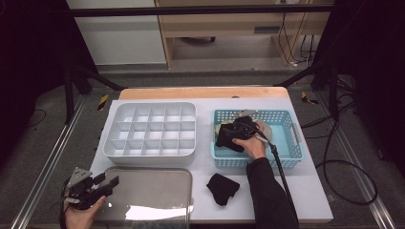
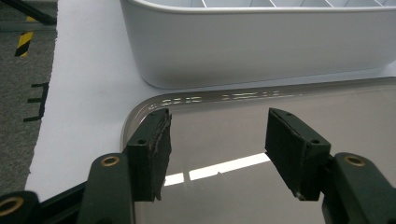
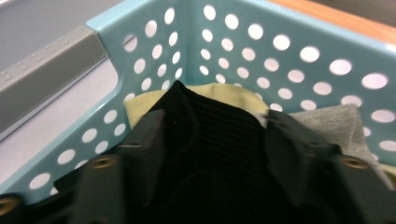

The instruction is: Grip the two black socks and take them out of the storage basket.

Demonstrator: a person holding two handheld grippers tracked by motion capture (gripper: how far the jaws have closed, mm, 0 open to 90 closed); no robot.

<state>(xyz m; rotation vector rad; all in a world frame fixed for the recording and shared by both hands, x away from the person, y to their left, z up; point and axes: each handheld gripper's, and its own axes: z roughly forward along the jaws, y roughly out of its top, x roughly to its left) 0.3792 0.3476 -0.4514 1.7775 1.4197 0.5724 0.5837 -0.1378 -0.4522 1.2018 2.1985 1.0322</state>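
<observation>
Plan view of a white table bearing a sorting layout. The right gripper, carried by the person's right hand, is reaching into the left end of a perforated turquoise basket. A black ribbed sock is lying between its jaws, bunched upward in a peak; the jaws are standing apart and their pads are flanking the fabric, though whether they are pressing on it cannot be told from the right gripper view. Beneath the sock, a pale yellow cloth and a grey cloth are resting on the basket floor against the dotted wall.

The left gripper, held in the left hand, is hovering over the near left corner of a shiny metal tray, jaws spread wide and nothing between them. A white compartmented organiser is sitting just beyond the tray and to the left of the basket, its cells bare. A second black sock is lying crumpled on the table, near the basket's front wall and to the right of the tray.
</observation>
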